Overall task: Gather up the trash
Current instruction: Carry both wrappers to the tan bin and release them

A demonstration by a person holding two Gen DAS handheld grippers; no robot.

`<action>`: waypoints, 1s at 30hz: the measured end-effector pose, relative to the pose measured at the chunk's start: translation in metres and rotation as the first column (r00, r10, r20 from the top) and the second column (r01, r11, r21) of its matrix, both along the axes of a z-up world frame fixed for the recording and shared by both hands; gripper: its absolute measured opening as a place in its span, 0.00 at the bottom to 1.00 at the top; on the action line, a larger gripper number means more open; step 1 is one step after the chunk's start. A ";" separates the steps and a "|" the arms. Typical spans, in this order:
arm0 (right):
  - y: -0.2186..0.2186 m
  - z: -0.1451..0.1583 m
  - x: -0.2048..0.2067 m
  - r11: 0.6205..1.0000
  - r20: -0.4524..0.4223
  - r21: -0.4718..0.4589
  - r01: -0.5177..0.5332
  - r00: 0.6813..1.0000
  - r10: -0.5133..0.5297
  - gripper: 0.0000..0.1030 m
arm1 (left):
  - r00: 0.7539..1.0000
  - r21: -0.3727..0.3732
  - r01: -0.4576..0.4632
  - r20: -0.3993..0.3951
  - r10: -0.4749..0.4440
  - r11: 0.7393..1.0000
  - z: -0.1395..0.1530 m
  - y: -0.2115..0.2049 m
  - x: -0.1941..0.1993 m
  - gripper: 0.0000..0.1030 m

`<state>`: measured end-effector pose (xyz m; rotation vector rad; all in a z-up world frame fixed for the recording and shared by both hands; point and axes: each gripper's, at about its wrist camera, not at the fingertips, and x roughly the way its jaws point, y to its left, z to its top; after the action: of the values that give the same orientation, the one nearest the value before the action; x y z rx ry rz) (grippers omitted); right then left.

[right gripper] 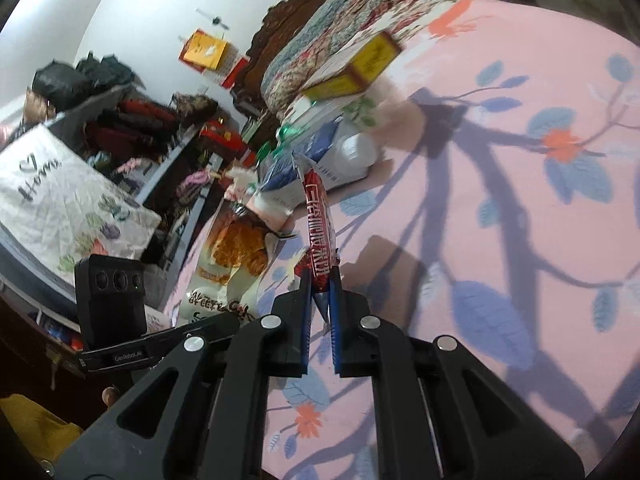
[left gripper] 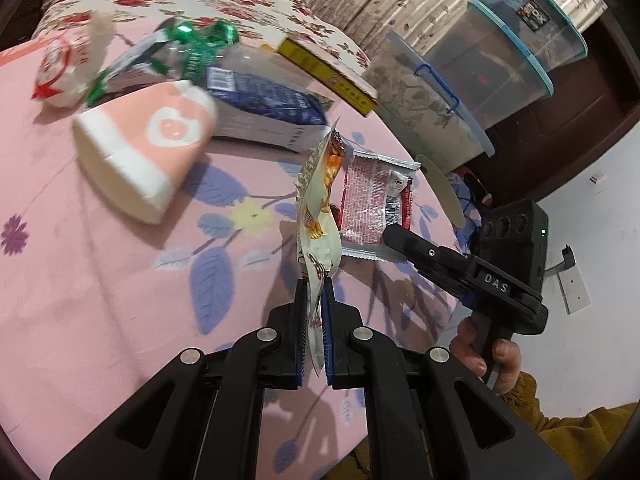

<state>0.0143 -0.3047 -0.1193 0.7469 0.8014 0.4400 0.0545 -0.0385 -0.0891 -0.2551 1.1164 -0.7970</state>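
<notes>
My left gripper (left gripper: 314, 284) is shut on a white and orange snack wrapper (left gripper: 318, 208) and holds it upright above the pink floral bedsheet (left gripper: 100, 264). My right gripper (right gripper: 322, 280) is shut on a red snack wrapper (right gripper: 318, 216), also edge-on and lifted. In the left wrist view the red wrapper (left gripper: 370, 200) shows flat-faced, with the right gripper (left gripper: 394, 236) at its lower right corner. In the right wrist view the white and orange wrapper (right gripper: 232, 264) hangs to the left.
Further back on the bed lie a pink and white paper cup (left gripper: 148, 148), a blue and white carton (left gripper: 264, 108), a green-printed clear plastic wrapper (left gripper: 192, 48), a crumpled white wrapper (left gripper: 68, 68) and a yellow box (left gripper: 328, 72). Stacked plastic tubs (left gripper: 500, 68) stand beside the bed.
</notes>
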 end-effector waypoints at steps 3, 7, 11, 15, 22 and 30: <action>-0.024 0.001 -0.006 0.998 0.015 0.025 0.055 0.998 -0.055 0.10 | 0.999 0.001 0.034 -0.004 -0.034 0.999 0.006 -0.018 0.006 0.06; -0.075 0.008 -0.019 0.985 0.053 0.038 0.169 0.984 -0.171 0.10 | 0.994 0.017 0.111 0.005 -0.111 0.994 0.014 -0.058 0.014 0.06; -0.131 0.013 -0.034 0.954 0.080 0.043 0.297 0.951 -0.300 0.10 | 0.972 0.046 0.229 0.036 -0.231 0.972 0.029 -0.126 0.026 0.06; -0.200 0.017 -0.056 0.895 0.101 0.046 0.444 0.889 -0.446 0.10 | 0.927 0.084 0.357 0.090 -0.364 0.930 0.046 -0.213 0.036 0.06; -0.312 0.009 -0.067 0.782 0.060 0.003 0.624 0.780 -0.623 0.10 | 0.844 0.173 0.511 0.086 -0.530 0.842 0.043 -0.384 0.056 0.06; -0.362 -0.008 -0.053 0.729 -0.005 -0.010 0.684 0.729 -0.684 0.28 | 0.872 0.306 0.434 0.096 -0.481 0.847 0.012 -0.487 0.077 0.56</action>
<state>-0.0385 -0.6668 -0.1275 0.9780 0.4761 -0.2435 0.1312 -0.5253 -0.0768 0.3282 1.1246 -1.0514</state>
